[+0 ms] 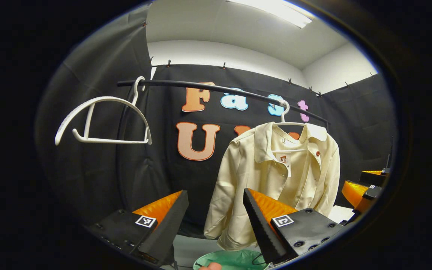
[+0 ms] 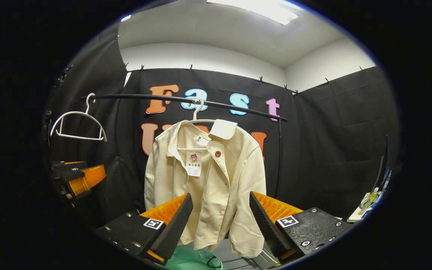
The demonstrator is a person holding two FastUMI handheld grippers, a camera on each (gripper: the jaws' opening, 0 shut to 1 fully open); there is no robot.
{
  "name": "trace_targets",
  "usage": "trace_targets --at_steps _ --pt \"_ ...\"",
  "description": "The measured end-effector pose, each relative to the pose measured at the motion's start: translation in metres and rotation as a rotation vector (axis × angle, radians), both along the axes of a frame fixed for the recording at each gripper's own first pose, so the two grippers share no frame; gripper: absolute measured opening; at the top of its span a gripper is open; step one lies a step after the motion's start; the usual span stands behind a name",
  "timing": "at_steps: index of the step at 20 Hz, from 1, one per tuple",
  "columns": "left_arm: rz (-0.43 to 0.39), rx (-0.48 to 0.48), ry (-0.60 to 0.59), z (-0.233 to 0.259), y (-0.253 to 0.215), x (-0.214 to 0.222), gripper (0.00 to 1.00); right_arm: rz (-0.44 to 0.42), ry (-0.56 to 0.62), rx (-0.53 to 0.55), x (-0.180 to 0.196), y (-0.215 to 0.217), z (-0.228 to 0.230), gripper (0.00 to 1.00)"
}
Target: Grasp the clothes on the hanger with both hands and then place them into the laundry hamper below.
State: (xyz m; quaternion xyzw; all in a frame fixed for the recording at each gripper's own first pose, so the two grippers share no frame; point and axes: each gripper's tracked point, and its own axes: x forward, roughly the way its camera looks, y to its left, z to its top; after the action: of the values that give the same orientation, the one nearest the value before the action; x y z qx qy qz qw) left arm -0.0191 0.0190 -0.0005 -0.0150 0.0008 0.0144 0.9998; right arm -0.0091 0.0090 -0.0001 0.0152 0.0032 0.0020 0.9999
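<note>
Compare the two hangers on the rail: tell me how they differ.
The left hanger is bare; the right hanger carries a cream jacket, so little more than its hook and neck shows. The left hanger hangs near the rail's end, by the side cloth; the right hanger sits about mid-rail, straight ahead of the right gripper. The left hanger's whole frame is visible, curved shoulders and lower bar. Both are white and hook over the same black rail.
</note>
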Motion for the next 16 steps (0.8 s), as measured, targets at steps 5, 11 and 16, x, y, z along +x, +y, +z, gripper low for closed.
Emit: trace_targets --at_steps 5,11,16 --pt "0.006 -0.01 0.001 0.0 0.002 -0.001 0.96 -0.005 0.0 0.002 0.012 -0.004 0.0 0.94" --pt "0.048 -0.037 0.031 -0.005 0.004 0.006 0.96 0.024 -0.024 -0.007 0.068 -0.001 0.007 0.93" --pt "0.021 -0.014 0.016 0.0 0.0 0.022 0.96 0.002 0.026 0.041 0.137 0.002 -0.014 0.94"
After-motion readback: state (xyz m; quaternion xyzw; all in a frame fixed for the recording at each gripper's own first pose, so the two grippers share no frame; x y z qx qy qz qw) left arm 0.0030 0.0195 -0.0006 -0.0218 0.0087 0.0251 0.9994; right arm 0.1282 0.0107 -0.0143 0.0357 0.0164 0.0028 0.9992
